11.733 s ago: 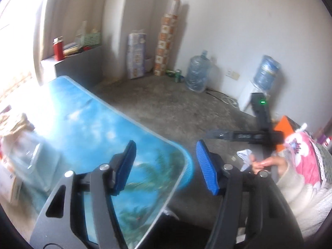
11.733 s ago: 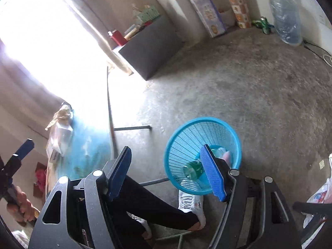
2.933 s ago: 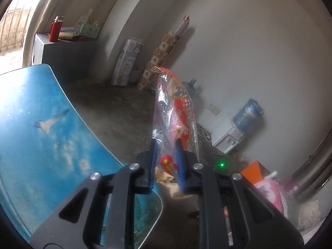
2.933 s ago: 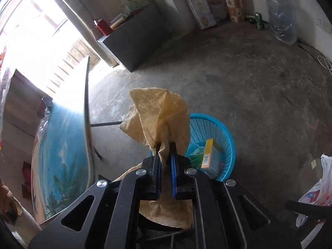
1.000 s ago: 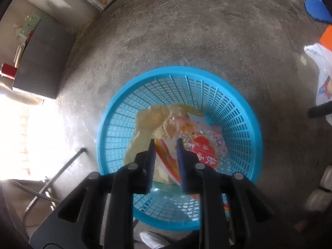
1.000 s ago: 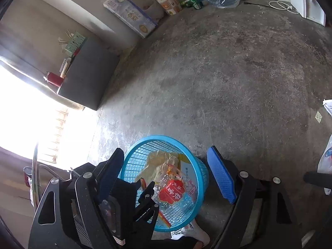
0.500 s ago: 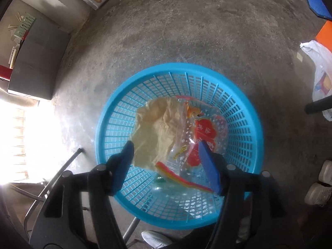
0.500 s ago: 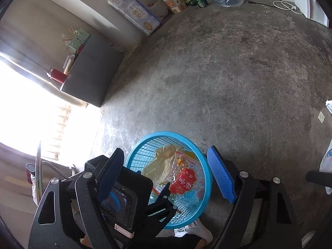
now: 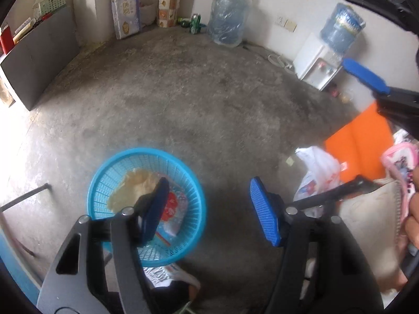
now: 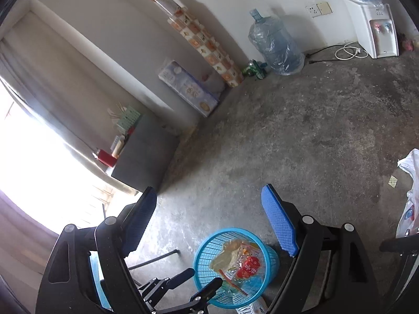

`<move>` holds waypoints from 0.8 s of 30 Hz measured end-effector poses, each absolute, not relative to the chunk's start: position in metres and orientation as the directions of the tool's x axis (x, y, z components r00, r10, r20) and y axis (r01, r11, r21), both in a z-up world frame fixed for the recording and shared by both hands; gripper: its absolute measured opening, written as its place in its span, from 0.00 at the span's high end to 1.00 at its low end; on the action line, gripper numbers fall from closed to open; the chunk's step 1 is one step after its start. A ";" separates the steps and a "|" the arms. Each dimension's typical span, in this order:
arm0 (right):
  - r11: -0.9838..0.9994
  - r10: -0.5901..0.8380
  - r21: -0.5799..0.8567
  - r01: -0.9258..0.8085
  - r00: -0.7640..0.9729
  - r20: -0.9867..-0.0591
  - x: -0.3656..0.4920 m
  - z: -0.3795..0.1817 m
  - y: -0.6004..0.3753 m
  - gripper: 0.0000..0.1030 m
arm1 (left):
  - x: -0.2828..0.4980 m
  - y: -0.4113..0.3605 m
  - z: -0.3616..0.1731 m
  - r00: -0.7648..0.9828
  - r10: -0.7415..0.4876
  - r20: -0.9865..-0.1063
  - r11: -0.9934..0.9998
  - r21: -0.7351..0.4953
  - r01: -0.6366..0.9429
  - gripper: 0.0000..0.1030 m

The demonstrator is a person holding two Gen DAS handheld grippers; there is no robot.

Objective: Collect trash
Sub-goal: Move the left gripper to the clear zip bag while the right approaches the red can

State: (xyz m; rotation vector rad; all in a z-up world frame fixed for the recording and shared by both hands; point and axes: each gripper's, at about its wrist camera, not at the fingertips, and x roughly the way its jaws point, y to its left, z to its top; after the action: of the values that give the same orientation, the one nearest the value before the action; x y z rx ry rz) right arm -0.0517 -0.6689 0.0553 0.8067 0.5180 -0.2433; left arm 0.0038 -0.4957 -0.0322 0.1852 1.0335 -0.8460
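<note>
A round sky-blue plastic lattice basket point(image 9: 195, 209) at the lower left of the left wrist view holds a tan crumpled paper bag point(image 9: 136, 188) and a clear wrapper with red print point(image 9: 171, 209). The fingers point(image 9: 264, 212) carry bright blue ribbed pads on black frames. The mottled grey concrete floor point(image 9: 183, 99) fills the middle; a flat orange sheet point(image 9: 358, 141) lies at the right.

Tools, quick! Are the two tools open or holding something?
Left tool: open, holding nothing.
Right tool: open, holding nothing.

The basket point(image 9: 195, 183) is glossy blue plastic mesh; inside lie crumpled yellowish paper point(image 9: 136, 187) and a shiny clear wrapper point(image 9: 174, 209); the floor point(image 9: 183, 99) is rough grey concrete.
</note>
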 end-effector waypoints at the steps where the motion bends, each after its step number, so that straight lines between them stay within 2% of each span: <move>1: 0.690 -0.001 0.621 0.372 0.859 -0.512 -0.053 0.068 -0.662 0.22 | -0.004 -0.484 -0.012 0.250 -0.580 -0.775 0.663 -0.271 0.698 0.41; 3: 0.736 0.030 0.605 0.305 0.877 -0.479 -0.055 0.092 -0.641 0.22 | -0.017 -0.451 0.024 0.288 -0.638 -0.714 0.659 -0.314 0.684 0.41; 6: 0.814 0.103 0.546 0.196 0.877 -0.468 -0.045 0.117 -0.600 0.20 | -0.027 -0.369 0.074 0.308 -0.718 -0.624 0.652 -0.450 0.610 0.40; 8: 0.853 0.160 0.505 0.132 0.856 -0.492 -0.032 0.120 -0.569 0.20 | -0.029 -0.299 0.097 0.395 -0.713 -0.580 0.691 -0.481 0.540 0.25; 10: 0.873 0.238 0.485 0.056 0.817 -0.525 -0.013 0.117 -0.537 0.20 | -0.025 -0.225 0.110 0.546 -0.583 -0.602 0.812 -0.413 0.412 0.21; 12: 0.866 0.336 0.499 -0.017 0.759 -0.558 0.013 0.107 -0.505 0.20 | -0.015 -0.158 0.112 0.664 -0.365 -0.652 0.930 -0.285 0.231 0.21; 14: 0.841 0.438 0.534 -0.090 0.692 -0.574 0.043 0.098 -0.473 0.20 | 0.001 -0.102 0.104 0.698 -0.139 -0.703 0.987 -0.154 0.041 0.20; 16: 0.851 0.468 0.503 -0.153 0.657 -0.592 0.073 0.097 -0.436 0.20 | 0.016 -0.060 0.097 0.717 0.003 -0.697 0.992 -0.090 -0.092 0.20; 18: 0.875 0.457 0.440 -0.202 0.646 -0.612 0.101 0.102 -0.397 0.20 | 0.037 -0.034 0.091 0.725 0.043 -0.688 0.990 -0.069 -0.124 0.20; 22: 0.879 0.473 0.395 -0.269 0.605 -0.640 0.163 0.107 -0.331 0.20 | 0.087 -0.007 0.060 0.655 -0.030 -0.755 0.981 -0.149 -0.127 0.20; 24: 0.895 0.445 0.328 -0.302 0.619 -0.647 0.184 0.110 -0.299 0.20 | 0.102 -0.008 0.039 0.621 -0.038 -0.782 0.980 -0.149 -0.128 0.20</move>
State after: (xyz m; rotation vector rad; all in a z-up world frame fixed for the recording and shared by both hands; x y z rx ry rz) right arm 0.1844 -0.2995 0.1100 0.1941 0.7953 0.4327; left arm 0.1018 -0.0077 0.0386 -0.1982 0.9003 0.0518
